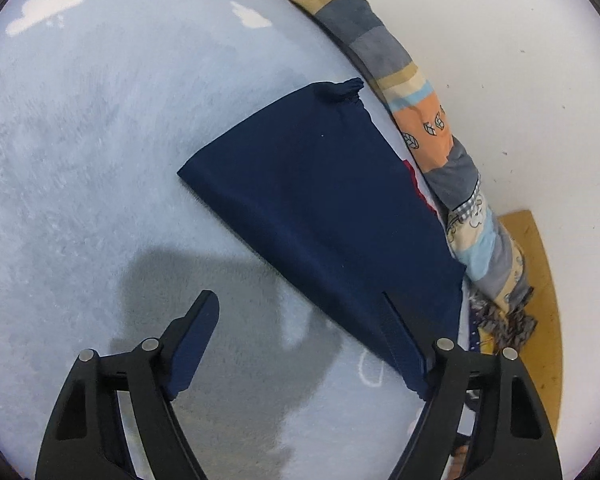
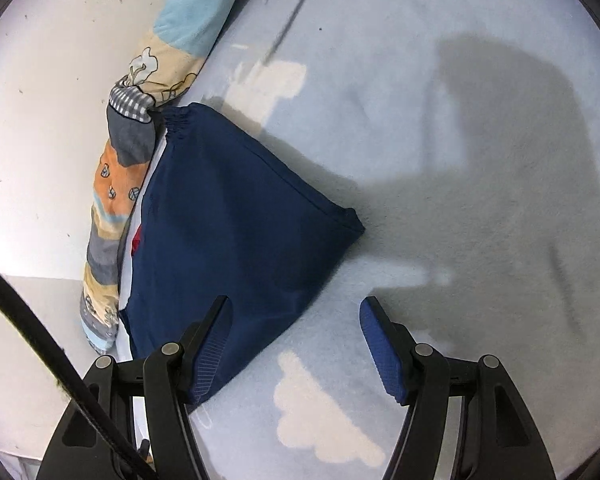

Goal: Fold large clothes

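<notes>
Your folded navy garment [image 1: 320,208] lies flat on the pale blue bed sheet [image 1: 100,160], pushed up beside a rolled patchwork quilt [image 1: 432,128] that runs along the white wall [image 1: 520,60]. A gathered elastic band [image 1: 342,90] shows at the garment's far corner, and a sliver of red [image 1: 414,180] peeks out along the edge next to the quilt.

Your left gripper [image 1: 296,344] has its fingers spread wide and holds nothing; its right finger [image 1: 404,348] overlaps the garment's near edge, though you cannot tell from this view whether it touches. Only this view shows the brown board [image 1: 540,280] between quilt and wall, and a dark patterned scrap [image 1: 508,320] at the quilt's near end.

Your right gripper [image 2: 296,340] is also wide apart and empty, with its left finger [image 2: 210,356] over the garment's near corner and the right finger [image 2: 380,352] over bare sheet. Only this view shows the garment's folded corner [image 2: 350,224] sharply, the white cloud print [image 2: 320,412] by the fingers, a black cable [image 2: 40,328] crossing the lower left, and white fabric [image 2: 140,200] under the garment's quilt-side edge.
</notes>
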